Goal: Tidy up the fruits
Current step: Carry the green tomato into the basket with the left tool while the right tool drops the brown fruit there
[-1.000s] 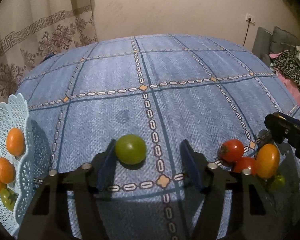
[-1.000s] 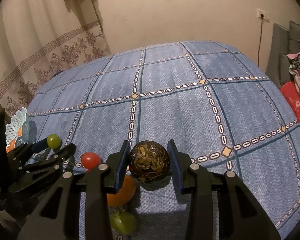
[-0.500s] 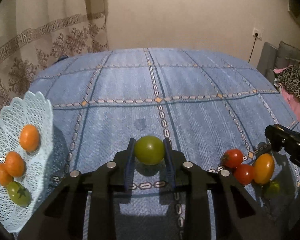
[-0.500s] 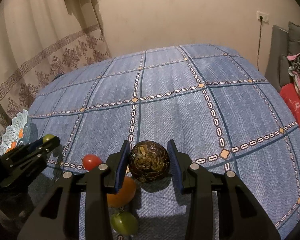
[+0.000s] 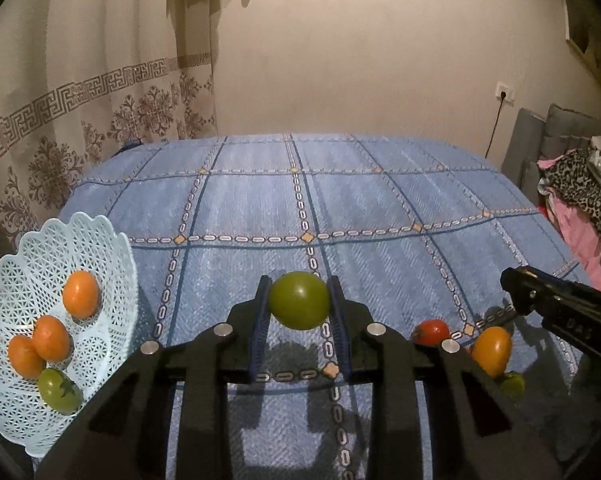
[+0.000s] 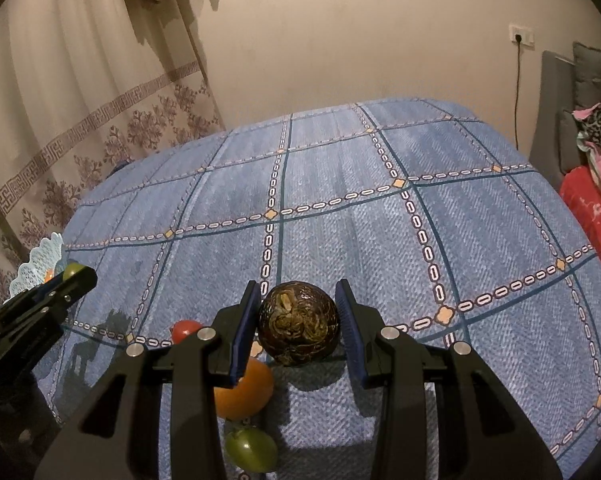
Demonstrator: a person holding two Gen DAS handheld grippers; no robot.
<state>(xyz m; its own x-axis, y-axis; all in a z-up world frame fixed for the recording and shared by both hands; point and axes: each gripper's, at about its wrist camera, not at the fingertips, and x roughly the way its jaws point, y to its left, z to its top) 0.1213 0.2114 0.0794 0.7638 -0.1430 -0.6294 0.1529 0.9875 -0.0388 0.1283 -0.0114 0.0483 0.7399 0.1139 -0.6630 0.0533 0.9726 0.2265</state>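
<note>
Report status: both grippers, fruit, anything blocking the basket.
Left gripper shut on green tomato, lifted off the cloth. Right gripper around dark brown fruit, small gap on one side. Basket holds four fruits; path clear.

the cloth is blue, crossed by dark lines and white-and-orange chain bands. the lattice basket is pale blue, holding three orange fruits and one green. the gripped tomato is green; the round fruit is dark brown, mottled yellow. the curtain is cream with a brown key border.
</note>
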